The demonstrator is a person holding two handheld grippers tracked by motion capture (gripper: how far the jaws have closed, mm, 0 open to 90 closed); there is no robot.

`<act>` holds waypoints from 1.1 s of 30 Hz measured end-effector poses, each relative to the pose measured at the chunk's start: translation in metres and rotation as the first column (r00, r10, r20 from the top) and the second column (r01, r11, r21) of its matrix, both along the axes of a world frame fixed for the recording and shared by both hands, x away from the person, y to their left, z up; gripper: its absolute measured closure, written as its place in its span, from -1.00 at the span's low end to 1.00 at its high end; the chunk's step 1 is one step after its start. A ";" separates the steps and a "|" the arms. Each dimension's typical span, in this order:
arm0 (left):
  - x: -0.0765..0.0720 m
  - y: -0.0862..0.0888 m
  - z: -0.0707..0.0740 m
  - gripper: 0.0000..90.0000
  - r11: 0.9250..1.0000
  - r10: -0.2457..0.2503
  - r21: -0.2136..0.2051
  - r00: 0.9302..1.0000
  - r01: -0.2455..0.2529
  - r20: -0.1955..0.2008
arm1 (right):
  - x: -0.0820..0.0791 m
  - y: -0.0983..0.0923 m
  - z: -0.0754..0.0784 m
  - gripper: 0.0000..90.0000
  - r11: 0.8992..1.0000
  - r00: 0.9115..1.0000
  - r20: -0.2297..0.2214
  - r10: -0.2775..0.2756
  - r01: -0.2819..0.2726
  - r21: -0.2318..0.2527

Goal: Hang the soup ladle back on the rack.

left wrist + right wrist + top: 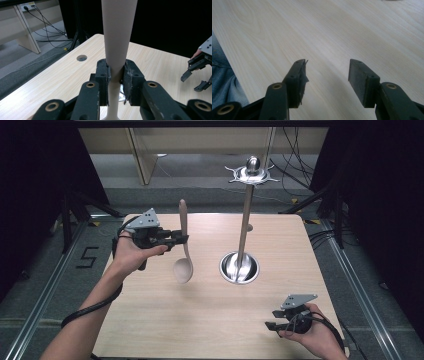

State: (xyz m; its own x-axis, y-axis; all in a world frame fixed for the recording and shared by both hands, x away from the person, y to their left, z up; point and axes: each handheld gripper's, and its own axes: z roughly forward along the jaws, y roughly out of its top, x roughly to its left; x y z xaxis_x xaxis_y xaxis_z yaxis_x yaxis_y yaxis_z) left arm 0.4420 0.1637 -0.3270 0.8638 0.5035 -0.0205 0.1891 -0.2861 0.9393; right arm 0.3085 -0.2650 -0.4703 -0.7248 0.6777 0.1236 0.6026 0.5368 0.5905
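Note:
A pale wooden spoon (183,255) hangs upright above the table, bowl down and handle up. My left gripper (183,239) is shut on its handle about midway; in the left gripper view the handle (117,40) rises between the two pads. A steel utensil stand (245,227) with a round base and a hooked top ring rises to the right of the spoon. My right gripper (269,318) rests low near the table's front right, open with nothing between its jaws (325,72). It also appears far right in the left gripper view (197,80).
The light wood table (200,320) has a small round hole (81,58) near its far edge. Dark floor, cables and black stands surround the table. A wooden furniture leg stands behind it.

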 end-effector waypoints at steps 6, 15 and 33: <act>0.002 -0.003 0.004 0.66 1.000 -0.013 0.004 1.000 0.013 0.004 | 0.001 0.000 -0.001 0.08 1.000 1.000 0.017 0.011 -0.011 0.018; 0.006 -0.007 0.007 0.66 1.000 -0.021 0.009 1.000 0.021 0.002 | 0.000 0.001 -0.001 0.08 1.000 1.000 0.000 0.005 -0.005 0.025; 0.011 -0.012 0.012 0.66 0.999 -0.034 0.020 0.999 0.034 0.008 | -0.002 0.002 -0.001 0.08 0.999 1.000 -0.009 -0.006 0.006 0.033</act>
State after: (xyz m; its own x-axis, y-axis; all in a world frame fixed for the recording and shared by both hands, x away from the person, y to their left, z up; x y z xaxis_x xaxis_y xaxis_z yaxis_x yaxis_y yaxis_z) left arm 0.4525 0.1521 -0.3152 0.8803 0.4743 -0.0036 0.1714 -0.3111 0.9348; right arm 0.3064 -0.2632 -0.4710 -0.7194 0.6776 0.1528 0.6114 0.5133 0.6023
